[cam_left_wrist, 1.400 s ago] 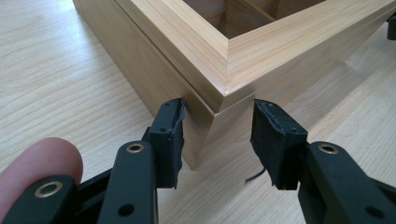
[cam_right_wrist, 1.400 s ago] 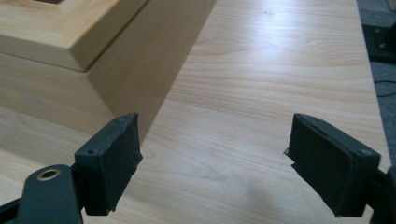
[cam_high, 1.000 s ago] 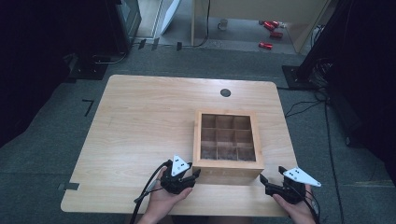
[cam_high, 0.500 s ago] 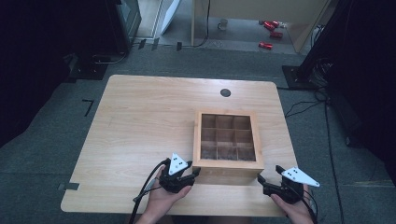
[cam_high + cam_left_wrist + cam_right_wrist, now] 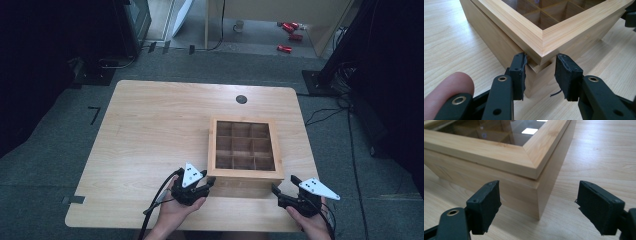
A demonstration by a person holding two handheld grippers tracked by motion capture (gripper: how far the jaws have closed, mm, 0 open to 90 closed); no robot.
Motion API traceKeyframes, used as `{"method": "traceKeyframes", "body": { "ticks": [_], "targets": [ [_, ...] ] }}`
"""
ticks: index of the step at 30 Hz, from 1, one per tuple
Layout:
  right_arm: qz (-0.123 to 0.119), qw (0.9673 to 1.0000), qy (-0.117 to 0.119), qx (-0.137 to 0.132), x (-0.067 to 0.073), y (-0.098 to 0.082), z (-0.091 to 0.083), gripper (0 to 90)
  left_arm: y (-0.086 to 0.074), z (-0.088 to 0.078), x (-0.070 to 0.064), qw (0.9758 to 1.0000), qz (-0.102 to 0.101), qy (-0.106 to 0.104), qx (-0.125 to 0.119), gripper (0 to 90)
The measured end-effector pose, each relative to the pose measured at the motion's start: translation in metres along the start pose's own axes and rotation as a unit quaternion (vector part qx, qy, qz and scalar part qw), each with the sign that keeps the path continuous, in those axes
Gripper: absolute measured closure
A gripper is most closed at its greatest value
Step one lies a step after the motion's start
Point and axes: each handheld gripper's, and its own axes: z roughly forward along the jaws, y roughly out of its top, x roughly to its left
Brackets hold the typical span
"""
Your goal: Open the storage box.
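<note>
A wooden box with a glass-paned lid and nine compartments sits on the tabletop, toward the near right. It is judged stiff, fairly heavy for its size, smooth-sided and so a bit slippery; the glass pane is fragile.

The left gripper is clamped on the box's near left corner just under the lid's overhang, the fingers having just closed that last bit, and both pads press on the wood. The right gripper is held open at the near right corner, fingers astride it and not touching.

The best hold is judged to be the lid's frame edge or the corners, never the pane. A corner grip may slip off the angled faces.

Nothing stands in the way nearby: a dark round grommet lies well behind the box. Red items lie far off on the floor.
</note>
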Motion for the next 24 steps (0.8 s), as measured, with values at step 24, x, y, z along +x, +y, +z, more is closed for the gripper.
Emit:
{"method": "traceKeyframes", "body": {
  "ticks": [24],
  "targets": [
    [0.003, 0.9996, 0.009, -0.027, 0.009, 0.004, 0.005, 42.9, -0.006, -0.008, 0.009, 1.0000, -0.006, 0.006, -0.005, 56.9]
  ]
}}
